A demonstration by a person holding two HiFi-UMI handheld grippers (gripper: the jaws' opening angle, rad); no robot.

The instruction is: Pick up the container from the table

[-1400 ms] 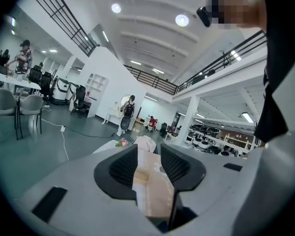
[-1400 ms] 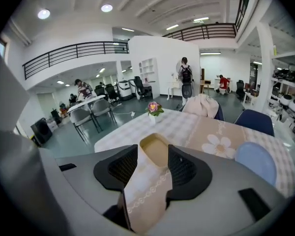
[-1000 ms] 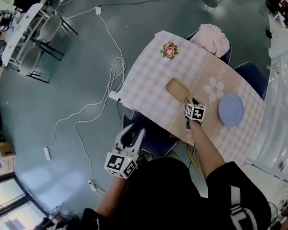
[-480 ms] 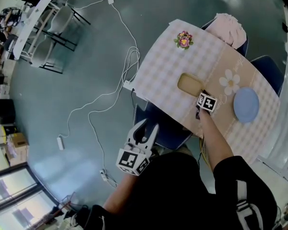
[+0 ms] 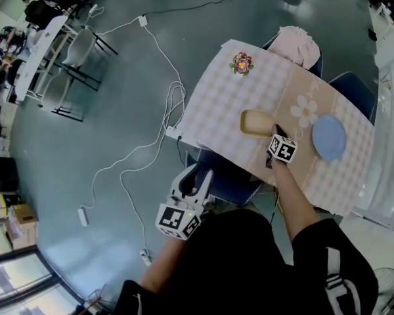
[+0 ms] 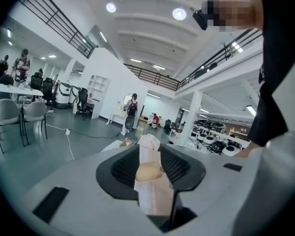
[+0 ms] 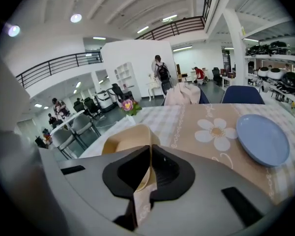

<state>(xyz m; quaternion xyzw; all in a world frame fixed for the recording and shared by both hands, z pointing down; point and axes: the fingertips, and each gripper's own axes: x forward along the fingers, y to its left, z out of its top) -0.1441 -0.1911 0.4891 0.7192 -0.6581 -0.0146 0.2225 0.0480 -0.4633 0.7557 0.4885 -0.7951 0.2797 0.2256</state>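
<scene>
Since the earlier frame, the right gripper (image 5: 274, 133) has been brought onto the container (image 5: 256, 122). Its jaws are closing, with the near wall pinched between them. The container is seen toward the table's (image 5: 217, 107) near edge. The grasp appears made and the lift remains. The left gripper (image 5: 192, 176) is held spread and empty.

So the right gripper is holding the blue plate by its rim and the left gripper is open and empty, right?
Not the plate. The right gripper view shows the right gripper closing its jaws on the rim of the tan container, while the blue plate lies untouched beside it. The left gripper is open and empty.
</scene>
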